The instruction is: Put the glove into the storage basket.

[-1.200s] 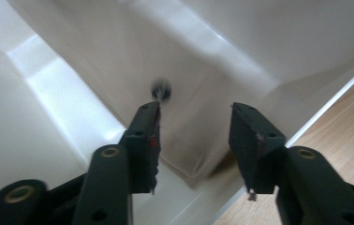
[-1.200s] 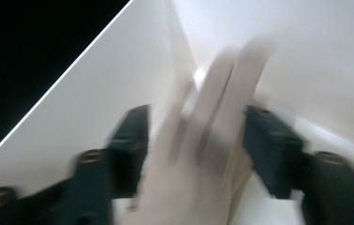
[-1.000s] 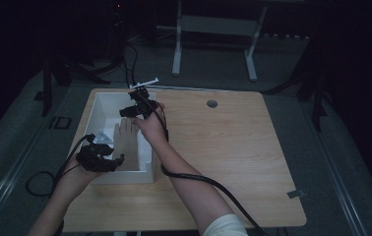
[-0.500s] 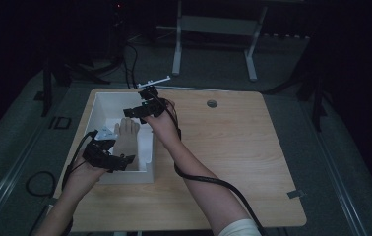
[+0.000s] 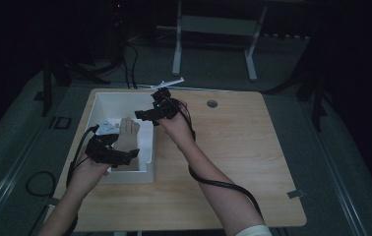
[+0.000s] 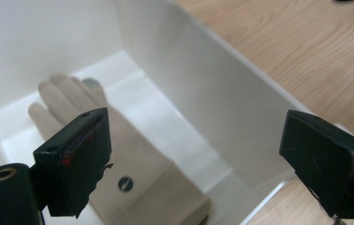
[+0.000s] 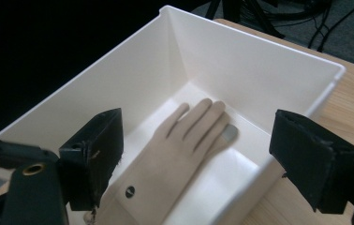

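Note:
A beige glove (image 5: 127, 132) lies flat on the floor of a white bin (image 5: 125, 96) at the table's left side. My left gripper (image 5: 126, 155) hovers over the bin's near end, open. In the left gripper view the left gripper (image 6: 196, 140) has its jaws wide apart above the glove (image 6: 137, 164) and the bin's wall (image 6: 203, 93), gripping nothing. My right gripper (image 5: 143, 115) hangs by the bin's right rim, also open. In the right gripper view the right gripper (image 7: 198, 140) looks down on the glove (image 7: 175, 150), whose fingers point to the bin's far wall (image 7: 240, 61).
A pale crumpled thing (image 5: 106, 127) lies in the bin left of the glove. A grey round plug (image 5: 212, 103) sits in the wooden tabletop (image 5: 253, 162). A thin white stick (image 5: 167, 83) lies at the far edge. Cables trail from both grippers.
My left gripper has moved right, from beside the bin's left wall to above its near end. My right gripper has drifted a little right, toward the bin's right rim.

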Motion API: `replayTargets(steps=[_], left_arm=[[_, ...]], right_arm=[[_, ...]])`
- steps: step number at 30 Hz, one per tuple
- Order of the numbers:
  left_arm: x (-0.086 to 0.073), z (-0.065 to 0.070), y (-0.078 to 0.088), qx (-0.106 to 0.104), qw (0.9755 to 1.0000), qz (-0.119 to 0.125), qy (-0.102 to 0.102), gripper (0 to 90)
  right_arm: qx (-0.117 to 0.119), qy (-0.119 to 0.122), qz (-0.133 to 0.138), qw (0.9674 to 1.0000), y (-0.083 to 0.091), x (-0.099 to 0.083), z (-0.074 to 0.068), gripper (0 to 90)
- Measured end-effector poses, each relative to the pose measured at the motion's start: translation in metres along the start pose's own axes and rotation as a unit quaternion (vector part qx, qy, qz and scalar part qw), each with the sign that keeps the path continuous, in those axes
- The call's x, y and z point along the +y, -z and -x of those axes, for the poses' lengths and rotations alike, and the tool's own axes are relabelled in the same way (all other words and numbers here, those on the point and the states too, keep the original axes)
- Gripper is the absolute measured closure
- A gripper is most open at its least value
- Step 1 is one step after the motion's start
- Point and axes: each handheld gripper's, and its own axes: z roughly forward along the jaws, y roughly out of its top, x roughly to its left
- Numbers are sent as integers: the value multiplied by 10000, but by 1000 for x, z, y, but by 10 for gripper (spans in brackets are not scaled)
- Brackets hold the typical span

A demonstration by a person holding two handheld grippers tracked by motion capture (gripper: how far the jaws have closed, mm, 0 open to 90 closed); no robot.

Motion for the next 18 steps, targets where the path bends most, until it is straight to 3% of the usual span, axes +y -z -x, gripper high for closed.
replayTargets(steps=[5,18], left_arm=[[8,7,1,-52,9997,222,61,99],[29,35,-2,-327,9984,437,-169,99]], right_arm=[[-80,97,16,9999,12,-8,6,173],[-258,-2,176,9995,48,-28,34,170]])
